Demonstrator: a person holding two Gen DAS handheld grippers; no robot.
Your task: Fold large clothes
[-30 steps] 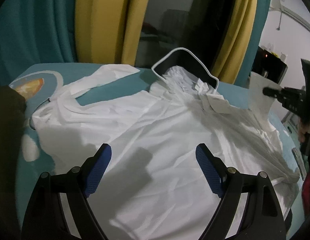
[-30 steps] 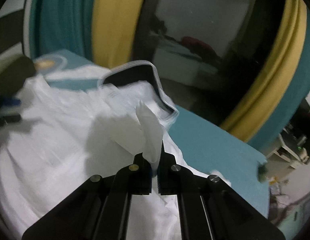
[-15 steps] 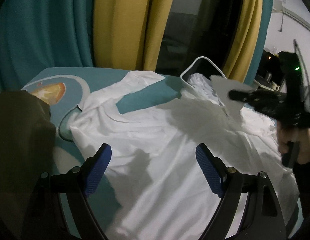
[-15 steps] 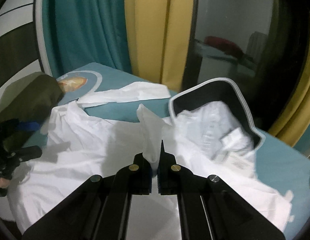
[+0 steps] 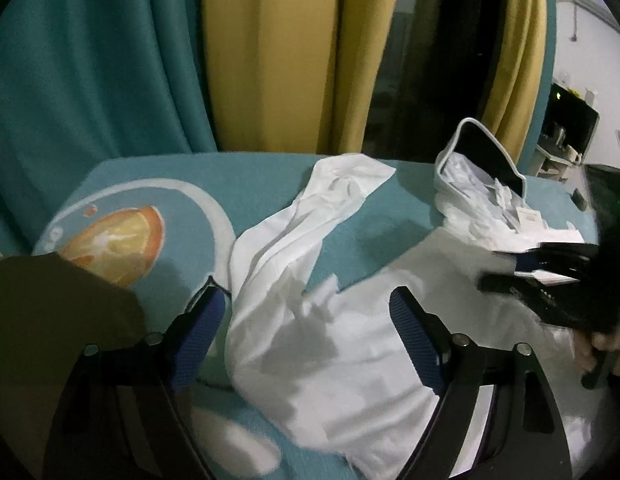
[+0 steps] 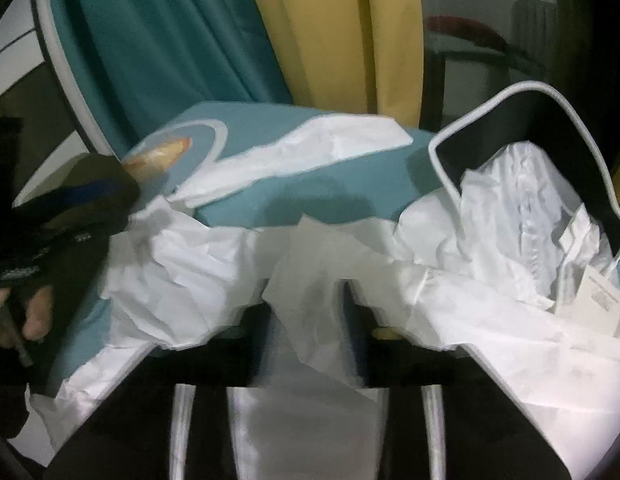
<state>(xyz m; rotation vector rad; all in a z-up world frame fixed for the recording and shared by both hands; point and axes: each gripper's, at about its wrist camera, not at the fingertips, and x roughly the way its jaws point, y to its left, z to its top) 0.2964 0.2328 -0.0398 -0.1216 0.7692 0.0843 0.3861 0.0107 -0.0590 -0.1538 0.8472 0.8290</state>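
A large white shirt (image 5: 350, 344) lies crumpled on the teal cover (image 5: 261, 184), one sleeve (image 5: 310, 220) stretched toward the far edge. Its black collar with white trim (image 6: 530, 140) stands up at the right, with a paper tag (image 6: 602, 296) below it. My left gripper (image 5: 310, 320) is open over the shirt's left edge, nothing between its blue pads (image 5: 201, 332). My right gripper (image 6: 305, 304) is low on the shirt, blurred. Its jaws are opening, and a loose fold of white cloth (image 6: 310, 264) lies between them. In the left wrist view the right gripper (image 5: 530, 268) shows at the right edge.
The cover carries an orange print (image 5: 113, 240) ringed in pale grey at the left. Teal and yellow curtains (image 5: 269, 60) hang behind the far edge. An olive sleeve (image 5: 49, 312) fills the lower left. A dark monitor (image 5: 570, 120) stands far right.
The right gripper came down onto the shirt, and its jaws, shut on a raised fold, now stand apart. The left gripper slid left, from mid-shirt to the shirt's left edge.
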